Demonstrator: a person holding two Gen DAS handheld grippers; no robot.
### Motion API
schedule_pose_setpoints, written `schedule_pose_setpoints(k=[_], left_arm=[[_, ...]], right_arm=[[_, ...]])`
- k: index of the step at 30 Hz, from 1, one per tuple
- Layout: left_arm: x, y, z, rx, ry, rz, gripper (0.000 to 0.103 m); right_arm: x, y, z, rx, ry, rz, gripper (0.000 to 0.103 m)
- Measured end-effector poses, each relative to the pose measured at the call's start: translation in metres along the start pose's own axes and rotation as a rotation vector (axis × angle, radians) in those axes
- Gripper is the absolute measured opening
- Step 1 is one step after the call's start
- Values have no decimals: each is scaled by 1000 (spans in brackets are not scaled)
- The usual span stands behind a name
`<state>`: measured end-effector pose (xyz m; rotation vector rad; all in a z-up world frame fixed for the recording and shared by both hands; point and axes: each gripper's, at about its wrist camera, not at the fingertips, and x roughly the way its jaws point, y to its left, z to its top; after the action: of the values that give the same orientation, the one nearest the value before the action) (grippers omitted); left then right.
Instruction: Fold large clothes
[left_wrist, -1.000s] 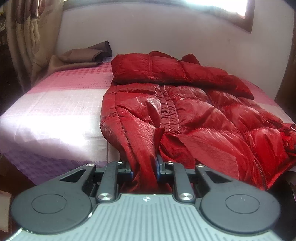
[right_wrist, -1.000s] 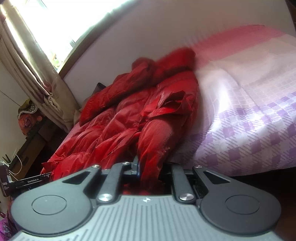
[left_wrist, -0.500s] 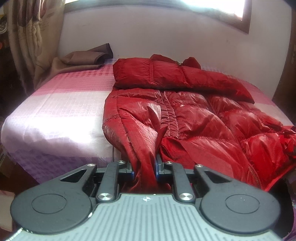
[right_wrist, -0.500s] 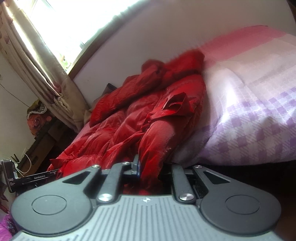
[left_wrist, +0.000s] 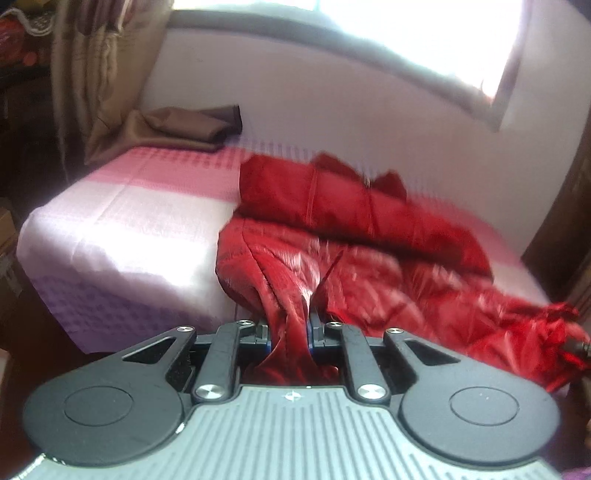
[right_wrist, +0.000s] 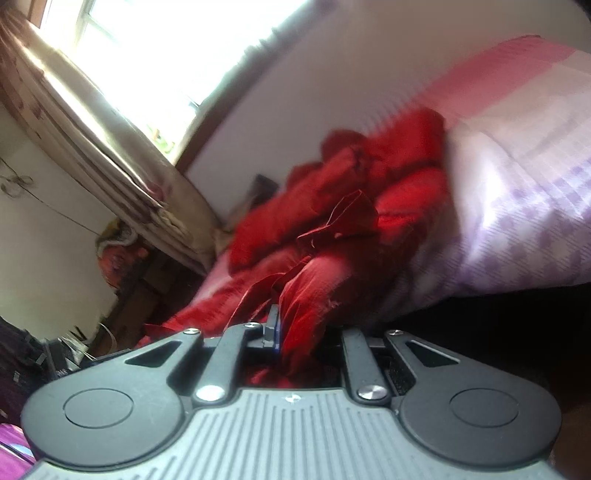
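Glossy red quilted jacket (left_wrist: 369, 258) lying crumpled at the bed's (left_wrist: 122, 229) near edge, left tool (left_wrist: 289, 328) closing on its hem, right tool (right_wrist: 295, 332) gripping another bunched fold.

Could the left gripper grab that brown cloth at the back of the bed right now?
Probably not. The left gripper is closing on the red jacket, and the brown cloth lies at the bed's far corner.

Jacket (left_wrist: 369, 258) on bed (left_wrist: 122, 236), cloth (left_wrist: 192, 123) behind.
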<state>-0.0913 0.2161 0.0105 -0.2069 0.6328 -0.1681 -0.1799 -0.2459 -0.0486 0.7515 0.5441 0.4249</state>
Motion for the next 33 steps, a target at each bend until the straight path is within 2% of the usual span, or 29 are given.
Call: schedule_pose_setpoints(k=[10, 16, 22, 27, 32, 33], left_arm=[[15, 4, 52, -133, -93, -20, 17], [31, -3, 87, -130, -173, -12, 17], [79, -6, 131, -128, -201, -10, 17], [122, -4, 156, -128, -203, 23, 19], [170, -4, 172, -117, -173, 60, 21], [180, -4, 173, -114, -167, 66, 25]], right_arm=[[13, 15, 43, 20, -64, 51, 12], [32, 17, 82, -11, -89, 64, 12], [66, 4, 130, 0, -106, 19, 12], [101, -13, 165, 54, -122, -25, 12], [144, -35, 186, 91, -111, -77, 12], [154, -40, 190, 103, -110, -93, 12]])
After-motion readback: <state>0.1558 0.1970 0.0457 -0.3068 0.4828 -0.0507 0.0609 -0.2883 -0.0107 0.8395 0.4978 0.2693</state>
